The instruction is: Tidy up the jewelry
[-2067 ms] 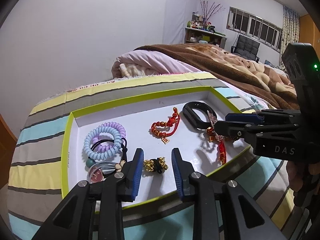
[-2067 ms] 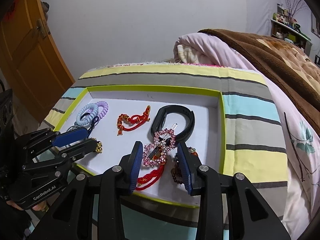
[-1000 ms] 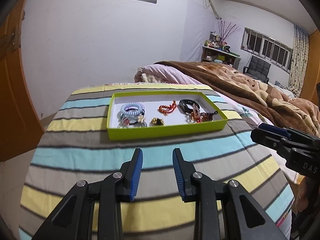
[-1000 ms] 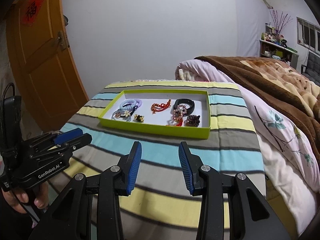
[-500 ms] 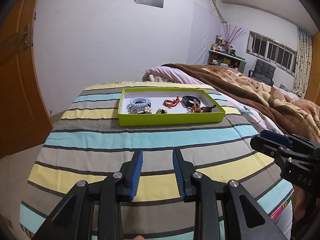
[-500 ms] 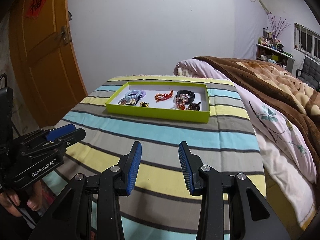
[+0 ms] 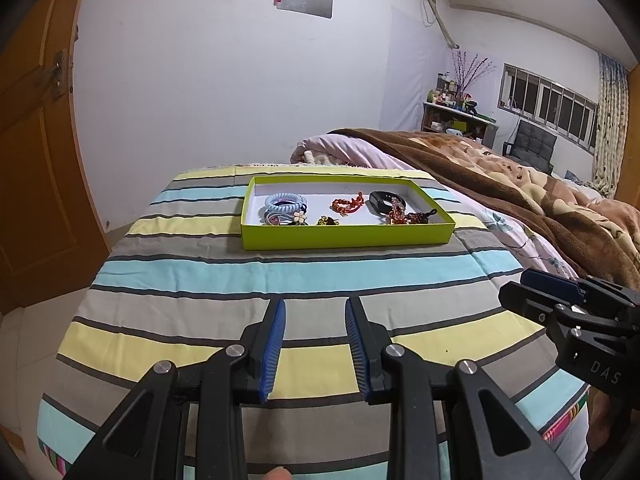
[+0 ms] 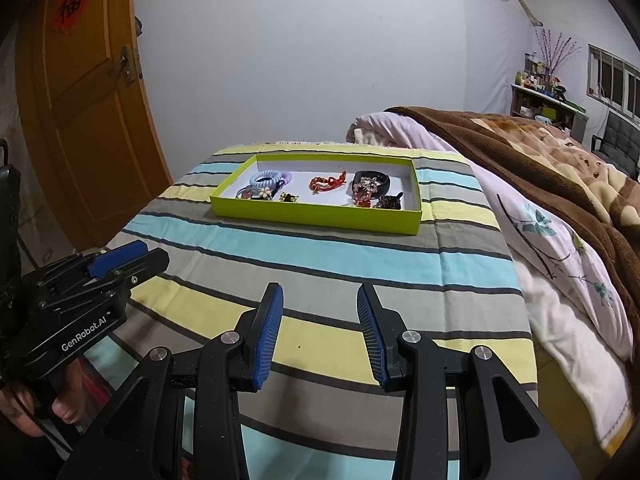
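A lime-green tray point(image 7: 344, 236) point(image 8: 316, 213) sits far off on the striped bedspread. It holds blue and purple coil hair ties point(image 7: 283, 202) point(image 8: 267, 179), a red bead bracelet point(image 7: 347, 202) point(image 8: 327, 183), a black band point(image 7: 383, 201) point(image 8: 380, 182), a pink rhinestone clip point(image 8: 365, 186), a small gold piece point(image 7: 328, 221) point(image 8: 289, 197) and a dark beaded piece point(image 8: 388, 201). My left gripper point(image 7: 315, 344) is open and empty, well short of the tray. My right gripper point(image 8: 320, 332) is open and empty, also far back. Each gripper shows in the other's view, the right one point(image 7: 560, 304) and the left one point(image 8: 108, 268).
A brown blanket point(image 7: 500, 184) and a pink quilt point(image 8: 560, 240) lie to the right of the striped bedspread point(image 7: 280, 276). An orange wooden door point(image 8: 80, 120) stands at the left. The bed's near edge lies just below both grippers.
Both grippers have pulled far back from the tray. The right gripper let go of the pink rhinestone clip, which now lies in the tray by the black band.
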Available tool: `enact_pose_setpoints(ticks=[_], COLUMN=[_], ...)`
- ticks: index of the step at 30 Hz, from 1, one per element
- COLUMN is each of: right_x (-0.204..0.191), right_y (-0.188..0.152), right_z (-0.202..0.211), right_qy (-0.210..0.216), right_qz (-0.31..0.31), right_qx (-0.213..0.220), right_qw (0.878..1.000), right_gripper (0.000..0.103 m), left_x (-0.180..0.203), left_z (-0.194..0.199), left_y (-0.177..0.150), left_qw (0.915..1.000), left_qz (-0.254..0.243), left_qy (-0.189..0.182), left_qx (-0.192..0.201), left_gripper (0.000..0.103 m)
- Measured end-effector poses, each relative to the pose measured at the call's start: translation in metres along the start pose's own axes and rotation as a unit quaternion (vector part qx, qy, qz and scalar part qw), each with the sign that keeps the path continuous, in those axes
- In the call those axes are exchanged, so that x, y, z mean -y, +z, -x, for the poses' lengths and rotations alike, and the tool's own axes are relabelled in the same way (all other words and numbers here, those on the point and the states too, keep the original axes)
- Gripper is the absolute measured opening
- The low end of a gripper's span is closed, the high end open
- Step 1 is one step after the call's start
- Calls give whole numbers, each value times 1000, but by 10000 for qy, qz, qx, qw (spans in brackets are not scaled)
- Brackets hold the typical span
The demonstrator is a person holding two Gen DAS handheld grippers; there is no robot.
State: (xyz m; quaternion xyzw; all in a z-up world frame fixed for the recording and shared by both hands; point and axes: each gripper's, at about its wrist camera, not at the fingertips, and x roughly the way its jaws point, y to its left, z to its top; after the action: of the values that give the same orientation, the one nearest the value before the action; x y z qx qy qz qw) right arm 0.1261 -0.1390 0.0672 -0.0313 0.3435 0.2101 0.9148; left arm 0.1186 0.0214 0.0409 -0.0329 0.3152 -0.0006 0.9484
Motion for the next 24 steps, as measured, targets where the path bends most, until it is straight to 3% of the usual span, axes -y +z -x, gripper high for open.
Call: enact_pose_setpoints(ticks=[24], right_x=[-2], right_y=[-2], right_z=[-2], right_qy=[-1], right_qz=[25], right_qx=[-43], right_qw=[10000], right_gripper=[40], left_x=[2], left_z=[-1], left_y=[0], left_qw=[10000], left_qz=[14], left_qy=[8], left_qx=[2], left_gripper=[31])
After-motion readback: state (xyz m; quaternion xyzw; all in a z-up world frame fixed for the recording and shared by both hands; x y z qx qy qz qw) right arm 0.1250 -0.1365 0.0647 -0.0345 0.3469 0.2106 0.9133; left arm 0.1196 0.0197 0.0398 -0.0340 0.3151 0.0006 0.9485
